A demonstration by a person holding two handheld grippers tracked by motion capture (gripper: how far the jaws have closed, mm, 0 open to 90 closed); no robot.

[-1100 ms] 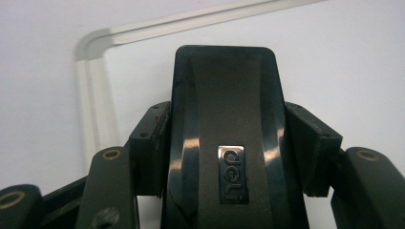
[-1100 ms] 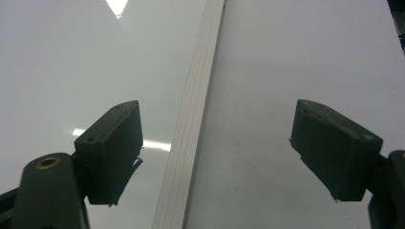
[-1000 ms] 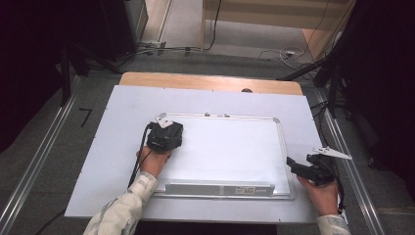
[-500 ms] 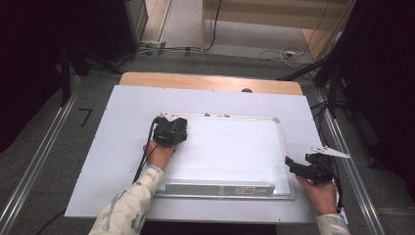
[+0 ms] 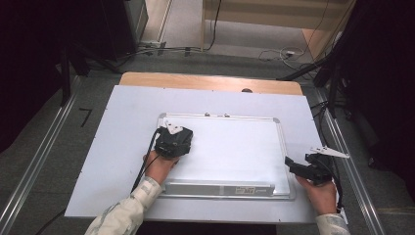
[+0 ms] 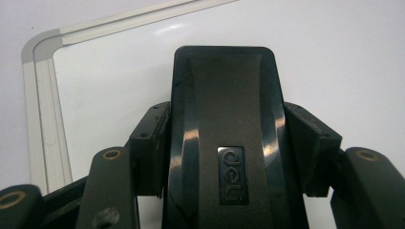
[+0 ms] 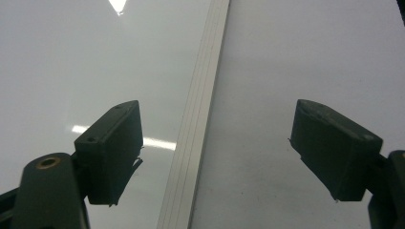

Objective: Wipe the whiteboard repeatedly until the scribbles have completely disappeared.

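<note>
Seen from above, the left gripper [image 5: 173, 142] had its jaws clamped on a black whiteboard eraser [image 6: 224, 143] w/ its face on the whiteboard [image 5: 235, 147] near the top-left corner, prob. mid-wipe, next a steady flat stroke, while the right gripper [image 5: 303, 169] hovered wide open and empty over the board's right frame.

Overhead light; desk [image 5: 122, 147] bright, surroundings dark. Glare streaks on whiteboard [image 7: 71, 71] in right gripper view. High view soft.
</note>
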